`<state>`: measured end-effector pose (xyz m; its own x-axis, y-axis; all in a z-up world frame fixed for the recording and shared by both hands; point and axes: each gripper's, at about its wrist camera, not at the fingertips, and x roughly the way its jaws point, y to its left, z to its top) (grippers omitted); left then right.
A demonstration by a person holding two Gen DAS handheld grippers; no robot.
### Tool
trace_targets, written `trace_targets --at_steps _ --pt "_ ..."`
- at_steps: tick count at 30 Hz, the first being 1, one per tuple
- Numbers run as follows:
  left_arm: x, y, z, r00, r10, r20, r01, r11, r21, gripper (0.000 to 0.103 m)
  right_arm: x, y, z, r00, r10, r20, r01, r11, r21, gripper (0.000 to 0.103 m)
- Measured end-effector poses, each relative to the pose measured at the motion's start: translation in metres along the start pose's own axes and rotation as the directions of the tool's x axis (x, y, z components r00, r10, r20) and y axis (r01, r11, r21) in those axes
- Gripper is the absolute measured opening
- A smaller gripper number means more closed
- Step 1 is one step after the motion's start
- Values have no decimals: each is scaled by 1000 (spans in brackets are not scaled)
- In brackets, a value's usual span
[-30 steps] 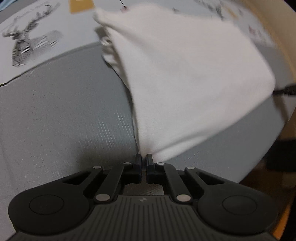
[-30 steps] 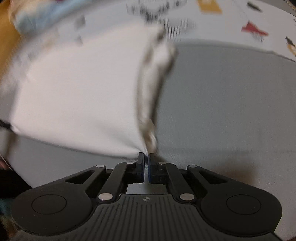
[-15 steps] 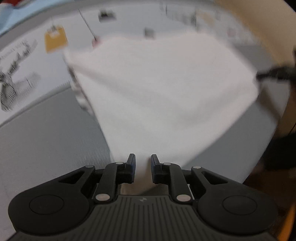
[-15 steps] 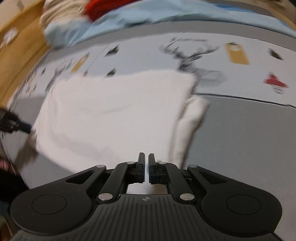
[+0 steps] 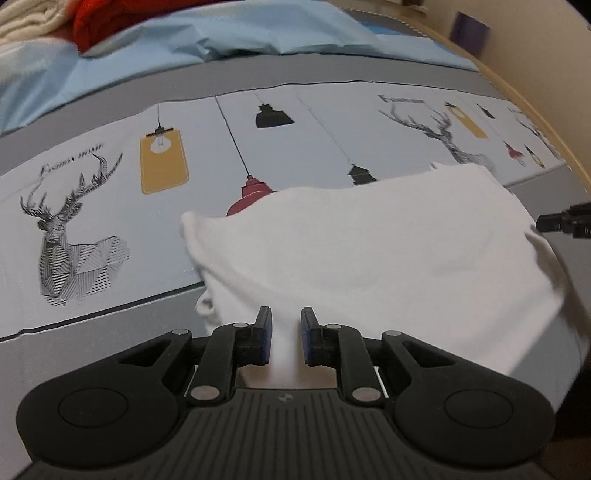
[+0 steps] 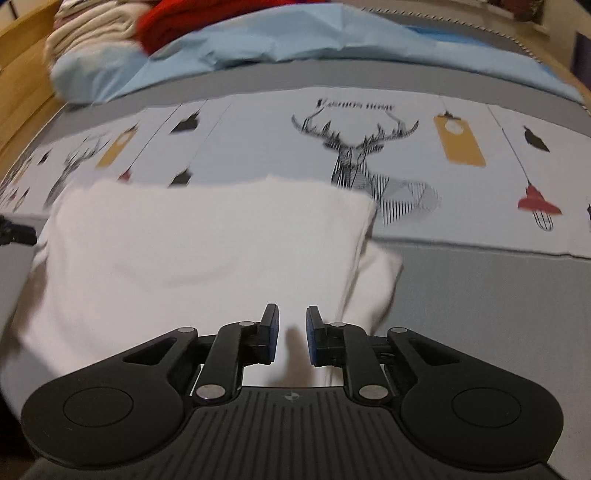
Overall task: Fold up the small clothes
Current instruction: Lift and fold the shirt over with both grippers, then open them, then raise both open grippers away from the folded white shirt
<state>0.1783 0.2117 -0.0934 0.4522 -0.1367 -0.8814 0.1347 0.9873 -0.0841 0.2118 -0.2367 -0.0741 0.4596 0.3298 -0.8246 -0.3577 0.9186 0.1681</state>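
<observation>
A white garment [image 5: 369, 251] lies folded on the bed, partly on the grey sheet and partly on the printed band. It also shows in the right wrist view [image 6: 192, 251], with a sleeve [image 6: 376, 280] sticking out at its right edge. My left gripper [image 5: 286, 325] is open over the garment's near left edge, with cloth showing between the jaws. My right gripper [image 6: 291, 325] is open over the near right edge. The other gripper's tip shows at the far right of the left wrist view [image 5: 565, 221].
The bed cover has a printed band with deer [image 5: 70, 236] and lamps [image 5: 164, 162]. A light blue blanket [image 6: 280, 40] lies behind it, with a red garment [image 6: 207, 14] and cream clothes [image 6: 92, 26] stacked at the back. A wooden bed frame [image 6: 18, 74] runs along the left.
Both grippers were shut on the garment's corners a second ago and holding it up. They have laid it down on the bed and opened, the left first, then the right.
</observation>
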Motion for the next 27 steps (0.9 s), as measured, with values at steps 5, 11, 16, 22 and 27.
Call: trace_targets --at_steps 5,11,16,22,27 --pt "30 13 -6 962 213 -174 -213 977 18 17 39 -9 5 979 -161 -127 166 986 30 17" --pt "-4 14 23 990 129 54 -124 989 -75 17 31 -16 22 991 -131 14 129 986 104 18" --pt "37 -4 26 991 129 -45 -130 991 -26 17 57 -23 13 974 -198 -107 209 973 97 21" --pt "32 -31 21 986 166 -3 -165 983 81 18 38 -13 14 980 -196 -43 199 974 104 28" --pt "40 -37 5 970 234 -71 -222 964 148 28 27 -7 6 963 -252 -94 261 960 98 31"
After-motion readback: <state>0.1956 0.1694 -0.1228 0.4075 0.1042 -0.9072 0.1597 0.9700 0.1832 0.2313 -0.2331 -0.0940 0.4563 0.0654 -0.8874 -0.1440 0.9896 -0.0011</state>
